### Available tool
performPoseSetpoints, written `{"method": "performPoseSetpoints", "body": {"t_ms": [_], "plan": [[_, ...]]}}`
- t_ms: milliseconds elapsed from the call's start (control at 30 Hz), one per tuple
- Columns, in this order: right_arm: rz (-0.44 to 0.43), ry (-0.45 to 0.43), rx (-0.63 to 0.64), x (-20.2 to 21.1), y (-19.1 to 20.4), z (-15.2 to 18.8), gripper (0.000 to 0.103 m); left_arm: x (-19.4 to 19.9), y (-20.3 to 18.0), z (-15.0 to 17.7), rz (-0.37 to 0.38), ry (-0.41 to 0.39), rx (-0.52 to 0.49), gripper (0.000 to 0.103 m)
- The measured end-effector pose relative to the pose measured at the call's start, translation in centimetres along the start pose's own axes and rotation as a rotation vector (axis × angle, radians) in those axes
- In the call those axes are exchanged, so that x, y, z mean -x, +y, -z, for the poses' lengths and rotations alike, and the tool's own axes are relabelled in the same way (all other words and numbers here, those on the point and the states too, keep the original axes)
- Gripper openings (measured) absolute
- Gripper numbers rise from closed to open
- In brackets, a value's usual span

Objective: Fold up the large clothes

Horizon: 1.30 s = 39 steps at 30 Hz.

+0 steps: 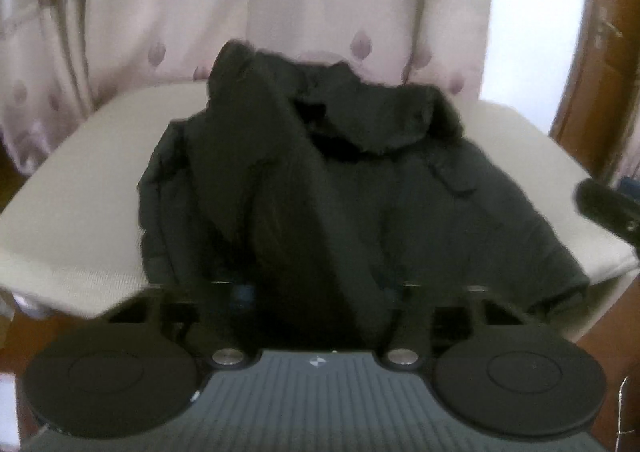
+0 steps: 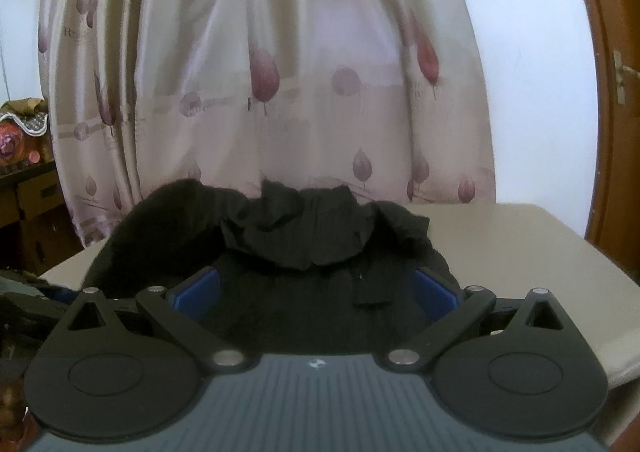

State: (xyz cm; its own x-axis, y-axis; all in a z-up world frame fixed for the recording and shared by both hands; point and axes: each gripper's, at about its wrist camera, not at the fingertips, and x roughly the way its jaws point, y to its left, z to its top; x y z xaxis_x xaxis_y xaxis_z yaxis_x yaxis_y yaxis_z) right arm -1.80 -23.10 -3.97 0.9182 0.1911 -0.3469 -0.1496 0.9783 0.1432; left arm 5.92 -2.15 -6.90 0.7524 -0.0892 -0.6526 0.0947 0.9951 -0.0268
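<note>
A black hooded padded jacket [image 1: 320,179] lies on a beige table [image 1: 80,191], hood at the far side, its left part folded over the body. My left gripper [image 1: 320,288] sits at the jacket's near hem; its fingers are dark against the cloth and whether they pinch it is unclear. In the right wrist view the jacket [image 2: 304,236] lies just ahead on the table [image 2: 520,252]. My right gripper [image 2: 316,292] is open, its blue pads [image 2: 196,292] wide apart over the jacket. The right gripper also shows in the left wrist view [image 1: 604,207] at the right edge.
A pink flowered curtain [image 2: 280,71] hangs behind the table. A brown wooden door frame [image 2: 608,111] stands at the right. A wooden cabinet with clutter [image 2: 24,179] is at the far left. The table's right edge [image 2: 616,332] is close to my right gripper.
</note>
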Motion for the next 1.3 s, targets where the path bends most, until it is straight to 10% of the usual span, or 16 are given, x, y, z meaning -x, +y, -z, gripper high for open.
{"method": "performPoseSetpoints", "body": {"t_ms": [167,400,700,800,1000,1100,1300], "plan": [[0.003,0.027,-0.011,-1.2,-0.5,-0.2,0.103,0.7,4.9,-2.4,-0.035,-0.015,0.090,0.015],[-0.007,0.077,-0.005,-3.5,-0.7,-0.2,0.103,1.7,17.5,-9.8,-0.392,-0.160,0.256,0.011],[-0.022,0.150,0.012,-6.9,-0.2,-0.4,0.103,-5.9,27.4,-14.5,-0.587,-0.053,0.327,0.012],[-0.026,0.159,0.033,-7.6,0.3,-0.6,0.103,-6.8,29.3,-13.8,-0.610,-0.034,0.342,0.021],[-0.043,0.174,0.069,-9.0,1.2,-0.7,0.103,-5.8,31.9,-12.6,-0.734,-0.149,0.340,0.099],[-0.063,0.187,0.080,-10.0,1.8,-0.9,0.103,-4.8,31.6,-12.4,-0.815,-0.213,0.269,0.103],[-0.114,0.153,0.169,-12.1,4.2,-1.9,0.103,-2.3,30.6,-11.5,-0.665,-0.225,0.318,0.103]]}}
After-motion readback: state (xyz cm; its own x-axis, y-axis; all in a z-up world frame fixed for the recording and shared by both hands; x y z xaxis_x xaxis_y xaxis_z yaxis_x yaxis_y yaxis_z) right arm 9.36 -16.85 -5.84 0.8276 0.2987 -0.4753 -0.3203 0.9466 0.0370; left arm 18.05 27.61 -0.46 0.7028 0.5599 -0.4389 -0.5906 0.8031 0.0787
